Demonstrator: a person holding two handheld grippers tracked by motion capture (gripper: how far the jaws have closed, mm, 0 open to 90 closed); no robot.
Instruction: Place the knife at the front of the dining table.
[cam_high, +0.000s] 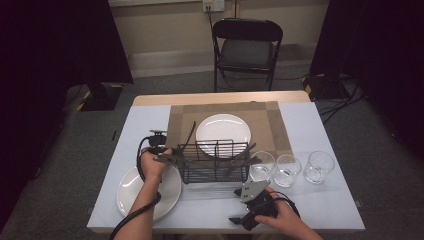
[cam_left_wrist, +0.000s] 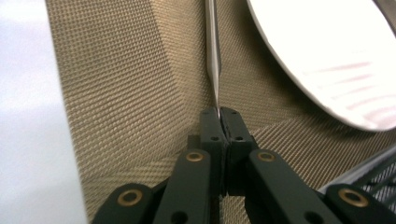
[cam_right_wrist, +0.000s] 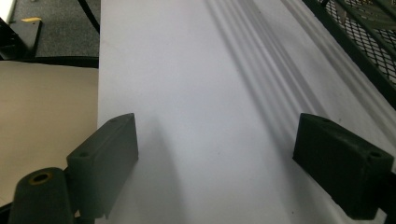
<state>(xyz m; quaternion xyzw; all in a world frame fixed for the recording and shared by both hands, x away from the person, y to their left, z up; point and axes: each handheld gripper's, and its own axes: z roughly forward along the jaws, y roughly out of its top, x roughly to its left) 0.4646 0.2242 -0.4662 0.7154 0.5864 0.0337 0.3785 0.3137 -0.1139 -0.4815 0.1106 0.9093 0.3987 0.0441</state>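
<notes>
Resting low at the near edge of the desk (cam_high: 320, 200), the right hand-held gripper (cam_high: 239, 220) has its jaws spread wide with nothing between them; in the right gripper view they frame bare pale desk surface, with the black wire rack (cam_right_wrist: 369, 42) crossing the upper right corner. Farther in, the left hand-held gripper (cam_left_wrist: 219, 114) is pinched fully closed on the end of a thin metal utensil (cam_left_wrist: 213, 56), whose narrow shaft runs straight away from the jaw tips over the woven tan placemat (cam_left_wrist: 130, 93). Whether it is a knife, fork or spoon cannot be told. In the high view the person's left hand (cam_high: 156, 162) sits just left of the rack (cam_high: 215, 162), above a white plate (cam_high: 130, 192) at the desk's near left corner, and the utensil (cam_high: 190, 134) slants up from the gripper toward the far side. More cutlery leans in the rack's right end. A second white plate (cam_high: 223, 134) lies on the placemat just behind the rack, its rim beside the held utensil in the left gripper view. Three clear glasses (cam_high: 290, 169) stand in a row right of the rack. Beyond the desk a black folding chair (cam_high: 247, 47) faces a pale wall, with dark curtains on both sides and cables on grey carpet.
</notes>
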